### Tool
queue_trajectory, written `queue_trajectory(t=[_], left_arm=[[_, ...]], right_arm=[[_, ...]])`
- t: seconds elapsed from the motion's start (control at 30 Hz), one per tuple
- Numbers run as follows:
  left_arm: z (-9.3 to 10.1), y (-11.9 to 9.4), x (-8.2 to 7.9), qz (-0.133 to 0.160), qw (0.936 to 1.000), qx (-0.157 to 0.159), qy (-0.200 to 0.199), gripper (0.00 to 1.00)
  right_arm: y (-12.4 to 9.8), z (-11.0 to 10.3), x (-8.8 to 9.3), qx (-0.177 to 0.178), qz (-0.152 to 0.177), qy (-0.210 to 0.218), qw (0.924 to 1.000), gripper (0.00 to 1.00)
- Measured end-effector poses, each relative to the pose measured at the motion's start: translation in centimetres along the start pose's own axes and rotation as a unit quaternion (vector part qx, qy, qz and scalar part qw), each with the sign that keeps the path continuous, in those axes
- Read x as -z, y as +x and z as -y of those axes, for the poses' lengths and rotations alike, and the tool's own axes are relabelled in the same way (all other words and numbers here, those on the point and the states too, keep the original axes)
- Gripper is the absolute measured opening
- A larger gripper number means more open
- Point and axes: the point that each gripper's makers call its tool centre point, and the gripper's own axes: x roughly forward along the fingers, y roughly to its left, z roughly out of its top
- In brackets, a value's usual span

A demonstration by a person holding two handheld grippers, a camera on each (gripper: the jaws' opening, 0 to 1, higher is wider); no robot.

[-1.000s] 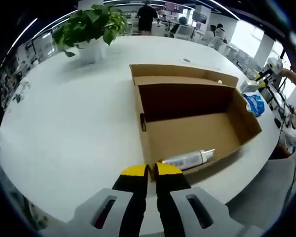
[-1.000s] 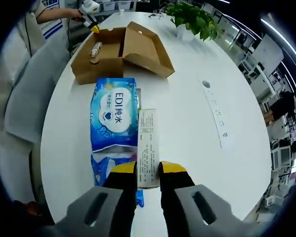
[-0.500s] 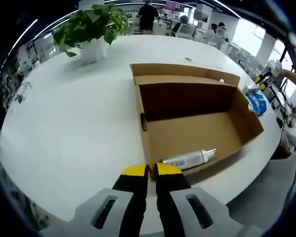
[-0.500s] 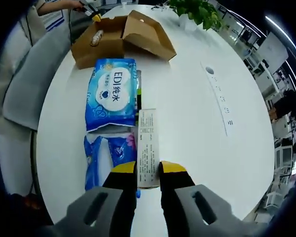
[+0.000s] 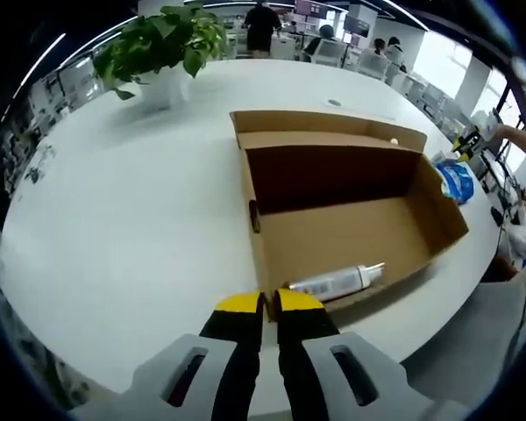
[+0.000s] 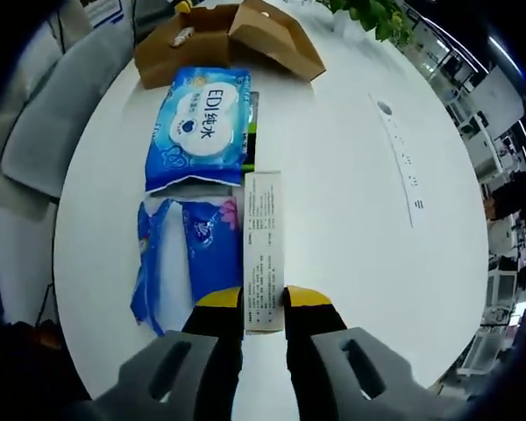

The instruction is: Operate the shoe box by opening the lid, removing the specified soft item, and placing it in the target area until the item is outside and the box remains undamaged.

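The shoe box (image 5: 351, 224) sits open on the round white surface (image 5: 123, 219), its lid folded back flat behind it. Inside, along the near wall, lies a silver spray bottle (image 5: 333, 281) on its side. The left gripper (image 5: 263, 304) hovers just at the box's near corner, its yellow-tipped jaws pressed together with nothing between them. A potted plant (image 5: 162, 48) stands well beyond the box. In the right gripper view, the right gripper (image 6: 263, 298) has its jaws clamped on a long white carton (image 6: 263, 250). Just beside the carton lie a blue tissue pack (image 6: 202, 127) and smaller blue packets (image 6: 188, 263), outside the box.
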Motion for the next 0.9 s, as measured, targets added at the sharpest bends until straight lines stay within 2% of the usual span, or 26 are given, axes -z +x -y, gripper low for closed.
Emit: queue_trajectory(t=[0.07, 0.9], left_arm=[[0.0, 0.0, 0.0, 0.0, 1.0, 0.0, -0.001, 0.02], [0.0, 0.1, 0.1, -0.004, 1.0, 0.003, 0.0, 0.03]], right_arm=[[-0.2, 0.4, -0.1, 0.002, 0.007, 0.004, 1.0, 0.15], [0.2, 2.1, 0.5, 0.008, -0.013, 0.004, 0.9999, 0.16]])
